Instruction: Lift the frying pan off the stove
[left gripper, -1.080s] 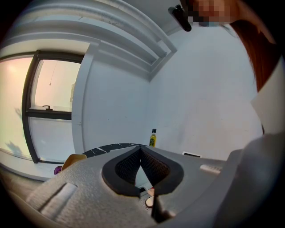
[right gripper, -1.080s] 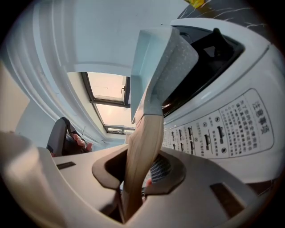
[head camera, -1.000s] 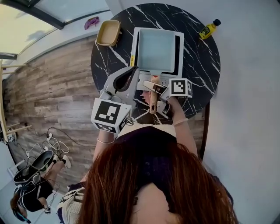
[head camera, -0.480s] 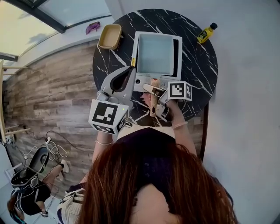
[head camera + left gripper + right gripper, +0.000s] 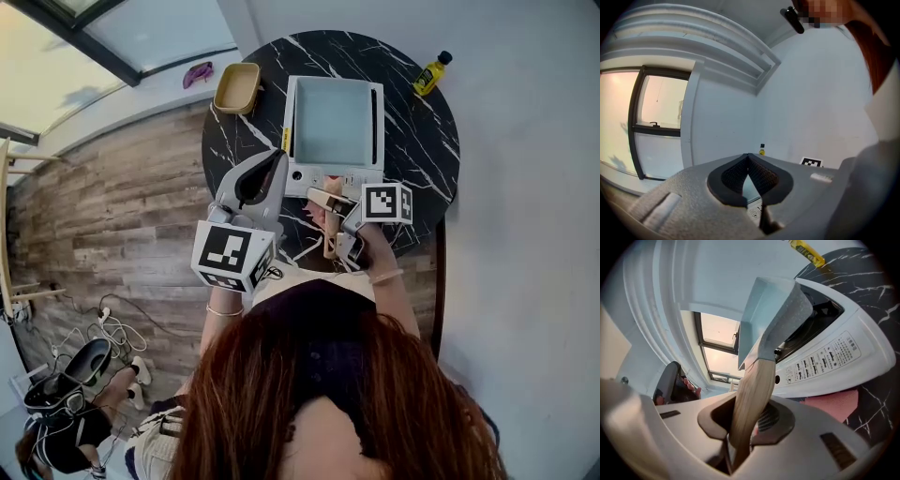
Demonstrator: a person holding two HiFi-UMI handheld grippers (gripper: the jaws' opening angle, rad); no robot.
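Right now your right gripper [image 5: 747, 420] has its jaws clamped on the wooden handle [image 5: 752, 394] of the frying pan [image 5: 773, 315], the pads pressing the wood from both sides. In the right gripper view the handle runs up towards 12 o'clock to the square, pale blue pan, which is tilted, its near edge clear of the dark top of the white stove [image 5: 825, 352]. Whether the far edge has left the stove cannot be told. A pink cloth [image 5: 834, 401] lies on the black marble table [image 5: 881, 324] just below the stove's control panel.

Your left gripper [image 5: 749, 161] has its jaws closed tip to tip, with nothing between them. In the head view it hangs just beside the stove [image 5: 323, 178] at the stove's 8 o'clock corner, apart from the pan [image 5: 333, 122].

On the table [image 5: 422, 159], a yellow bottle [image 5: 429, 73] lies near the rim at 1 o'clock and a tan dish [image 5: 236, 89] sits at 11 o'clock.
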